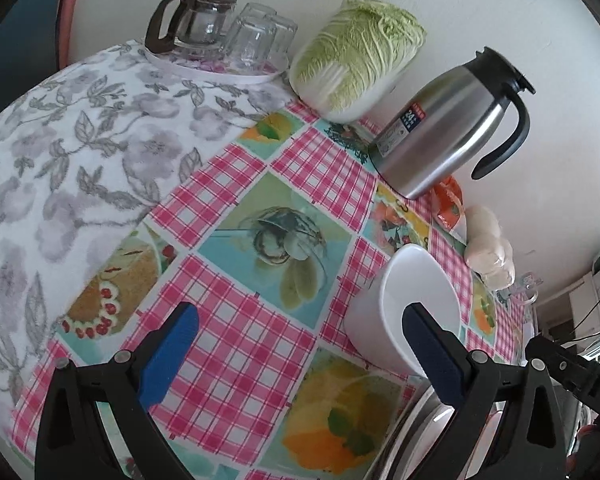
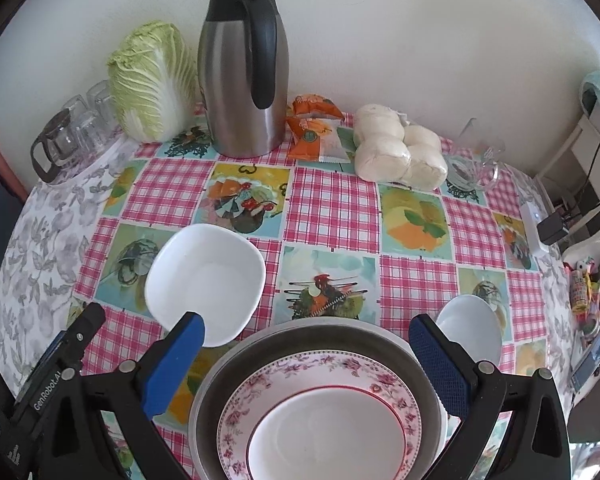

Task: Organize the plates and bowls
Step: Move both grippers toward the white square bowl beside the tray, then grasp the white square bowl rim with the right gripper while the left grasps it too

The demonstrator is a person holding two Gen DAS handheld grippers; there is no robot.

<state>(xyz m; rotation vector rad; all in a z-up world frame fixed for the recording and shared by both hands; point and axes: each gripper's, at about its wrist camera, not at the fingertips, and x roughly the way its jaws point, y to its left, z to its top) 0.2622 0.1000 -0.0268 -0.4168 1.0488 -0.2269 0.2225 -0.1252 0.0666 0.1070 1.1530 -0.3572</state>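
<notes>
In your left wrist view, your left gripper [image 1: 300,354] has its fingers spread wide over the table [image 1: 236,340], holding nothing; the square bowl [image 1: 404,308] sits at three o'clock, behind the right finger. In your right wrist view, your right gripper [image 2: 308,354] is also spread, empty, above the plate [image 2: 320,412] in the pan [image 2: 324,336]; the square bowl lies at ten o'clock, the round bowl [image 2: 470,330] at three.

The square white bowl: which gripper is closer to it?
Left. The left gripper has one finger at the square white bowl; the right gripper hovers over the stacked plates beside it.
</notes>
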